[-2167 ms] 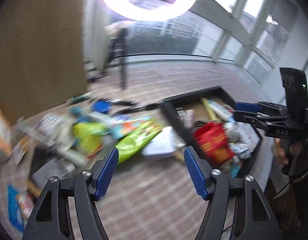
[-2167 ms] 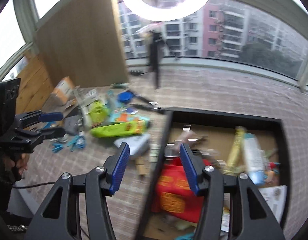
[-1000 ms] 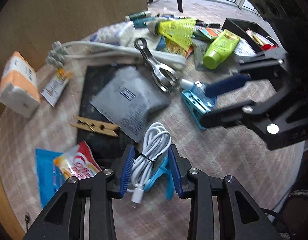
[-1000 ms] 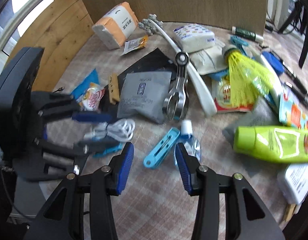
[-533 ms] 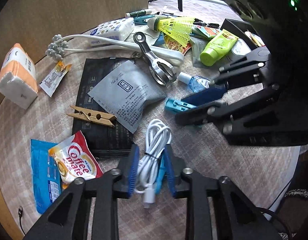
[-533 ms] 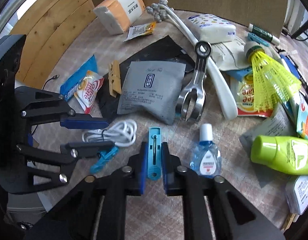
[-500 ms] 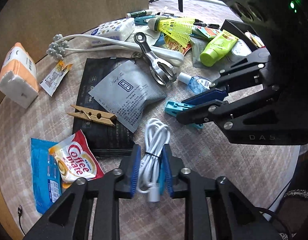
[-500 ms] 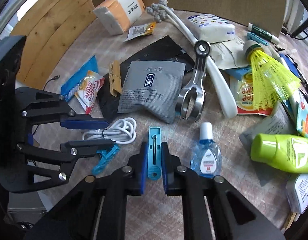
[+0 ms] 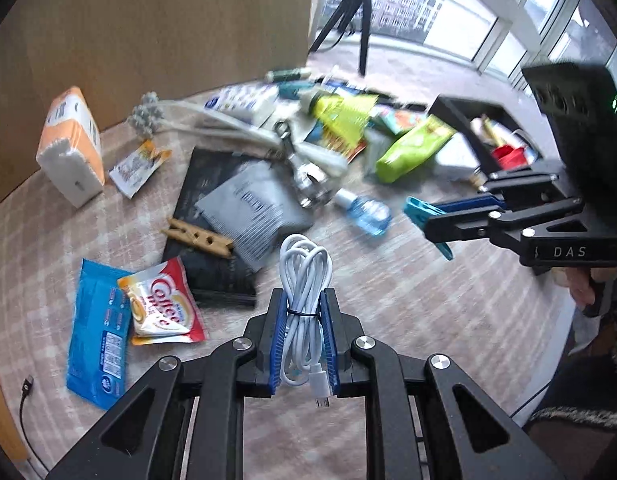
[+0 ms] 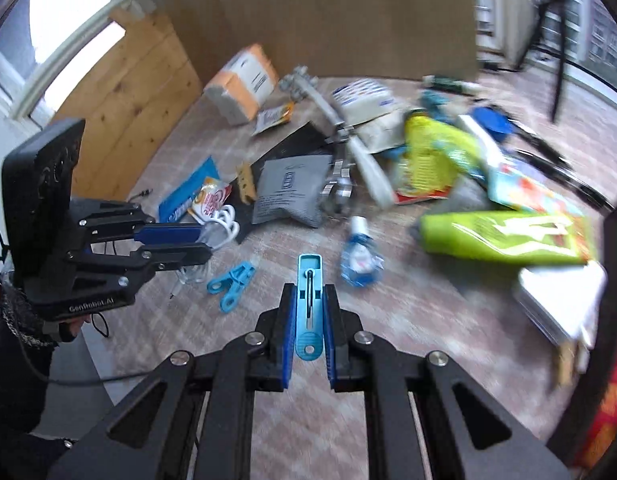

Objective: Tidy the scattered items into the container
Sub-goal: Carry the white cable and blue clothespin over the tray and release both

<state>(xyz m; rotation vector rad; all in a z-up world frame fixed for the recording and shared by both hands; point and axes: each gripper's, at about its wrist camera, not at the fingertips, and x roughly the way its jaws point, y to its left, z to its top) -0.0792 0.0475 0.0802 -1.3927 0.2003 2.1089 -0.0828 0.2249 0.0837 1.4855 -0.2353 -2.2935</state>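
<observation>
Our left gripper [image 9: 304, 332] clamps a white cable [image 9: 305, 276], our right gripper [image 10: 308, 332] a blue clip [image 10: 308, 312]; the container [image 9: 460, 120] is part-filled, clutter still covers the tabletop [image 9: 388, 280].

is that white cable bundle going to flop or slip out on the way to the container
The white cable is probably floppy: its loops stand free above the left tool. The tie around the coil likely keeps it together. The dangling plug end may swing, though the pinch looks firm.

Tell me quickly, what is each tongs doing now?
Left tongs: closed on the white cable.
Right tongs: closed on the blue clip.
</observation>
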